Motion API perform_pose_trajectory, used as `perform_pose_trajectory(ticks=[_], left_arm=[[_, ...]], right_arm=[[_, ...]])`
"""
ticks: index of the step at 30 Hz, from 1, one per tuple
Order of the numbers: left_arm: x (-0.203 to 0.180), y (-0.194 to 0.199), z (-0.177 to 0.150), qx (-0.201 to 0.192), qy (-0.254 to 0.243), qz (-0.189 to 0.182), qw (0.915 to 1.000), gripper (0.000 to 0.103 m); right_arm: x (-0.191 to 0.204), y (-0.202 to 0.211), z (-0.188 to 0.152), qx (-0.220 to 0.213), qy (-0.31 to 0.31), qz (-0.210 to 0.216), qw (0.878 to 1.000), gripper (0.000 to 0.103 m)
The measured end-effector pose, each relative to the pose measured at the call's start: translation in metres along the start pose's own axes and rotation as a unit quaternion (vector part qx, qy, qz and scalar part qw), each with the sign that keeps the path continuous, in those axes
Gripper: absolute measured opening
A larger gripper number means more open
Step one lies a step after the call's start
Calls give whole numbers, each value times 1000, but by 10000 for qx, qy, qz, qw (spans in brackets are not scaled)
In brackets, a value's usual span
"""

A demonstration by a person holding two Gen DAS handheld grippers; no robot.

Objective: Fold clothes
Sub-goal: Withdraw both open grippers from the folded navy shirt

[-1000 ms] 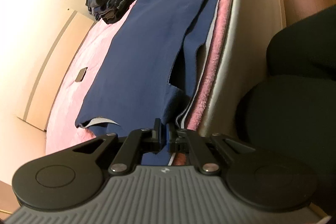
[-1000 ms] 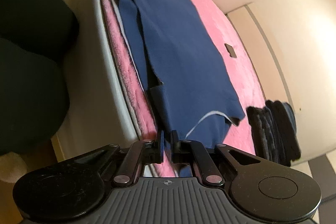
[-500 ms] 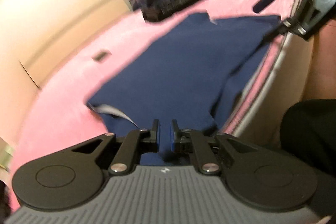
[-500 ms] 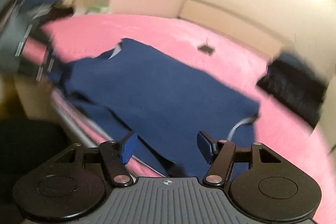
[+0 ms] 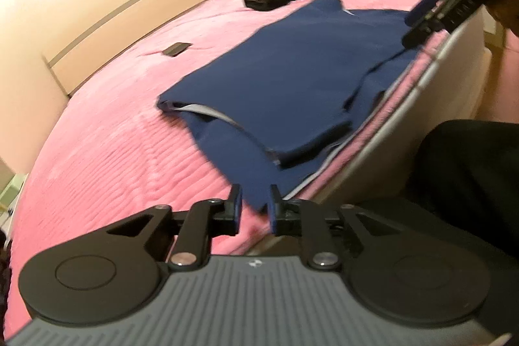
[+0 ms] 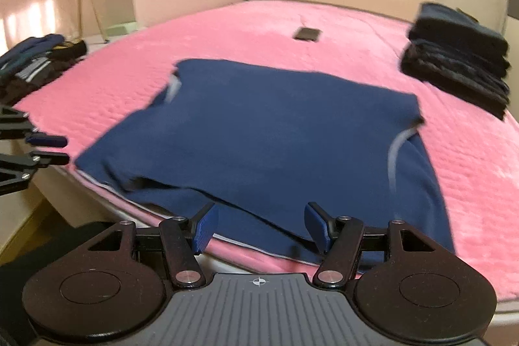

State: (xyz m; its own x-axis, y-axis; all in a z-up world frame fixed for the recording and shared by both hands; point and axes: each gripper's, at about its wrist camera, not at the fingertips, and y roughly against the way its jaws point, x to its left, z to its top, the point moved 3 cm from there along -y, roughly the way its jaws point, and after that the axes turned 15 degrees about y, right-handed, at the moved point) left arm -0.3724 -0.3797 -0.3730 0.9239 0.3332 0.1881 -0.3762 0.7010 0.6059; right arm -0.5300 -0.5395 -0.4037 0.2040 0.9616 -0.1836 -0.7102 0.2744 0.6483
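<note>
I have both grippers at the near edge of the bed (image 6: 246,31), looking across the pink blanket. The navy shirt (image 6: 275,132) lies spread just ahead of my jaws, its near hem hanging a little over the bed edge. My right gripper (image 6: 261,227) has its jaws wide apart with nothing between them; the hem sits just beyond and below the blue pads (image 6: 205,227). My left gripper (image 5: 254,205) has its jaws narrowly parted, and a corner of the shirt (image 5: 292,86) shows in the gap, though I see no pad pressing on the cloth, so I judge it released and not gripped

As for progress, I judge one fold done: the top layer of the shirt lies over a lower layer, with a grey seam showing at each side where the cloth turns. It is a broad flat shape for now, not a compact packet, so I expect at least one more fold, then a move to the pile

Beyond my jaws, far right in the right view, stands a stack of folded dark clothes (image 6: 457,57), which I take as finished work. Far to the left sits a heap of dark garments (image 6: 35,60), probably waiting. A small dark flat thing (image 6: 307,33) lies on the blanket past the shirt; I cannot tell what it is
</note>
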Motion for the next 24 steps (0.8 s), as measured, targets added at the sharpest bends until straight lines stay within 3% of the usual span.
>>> perform_pose_trajectory(ticks=[5, 6, 7, 9, 12, 13, 16, 18, 20, 24], left_arm=[[16, -1, -6, 88, 86, 167, 9998, 19], [18, -2, -8, 137, 111, 178, 9997, 19], [19, -4, -9, 188, 124, 188, 9996, 19], [20, -8, -10, 255, 26, 186, 9995, 22], [3, -9, -11, 74, -900, 94, 9959, 29], [-5, -10, -12, 12, -1373, 48, 9905, 34], [-22, -22, -17, 59, -2451, 5, 9695, 34], [-26, -31, -18, 102, -2759, -44, 9611, 33], [-26, -37, -18, 233, -2847, -228, 9581, 8], [-19, -34, -11, 332, -2787, -508, 9585, 3]], right_arm=[[45, 1, 17, -244, 832, 147, 9961, 65], [53, 1, 19, -292, 1005, 195, 9943, 69], [60, 1, 19, -354, 1178, 217, 9922, 81], [74, 0, 19, -463, 1528, 259, 9868, 84], [84, -5, 15, -443, 1826, 329, 9816, 84], [85, -8, 14, -437, 1820, 396, 9815, 84], [87, -18, 11, -373, 1792, 529, 9817, 84], [88, -24, 12, -369, 1781, 586, 9816, 84], [90, -29, 14, -365, 1797, 643, 9809, 84], [102, -36, 21, -439, 2010, 733, 9759, 84]])
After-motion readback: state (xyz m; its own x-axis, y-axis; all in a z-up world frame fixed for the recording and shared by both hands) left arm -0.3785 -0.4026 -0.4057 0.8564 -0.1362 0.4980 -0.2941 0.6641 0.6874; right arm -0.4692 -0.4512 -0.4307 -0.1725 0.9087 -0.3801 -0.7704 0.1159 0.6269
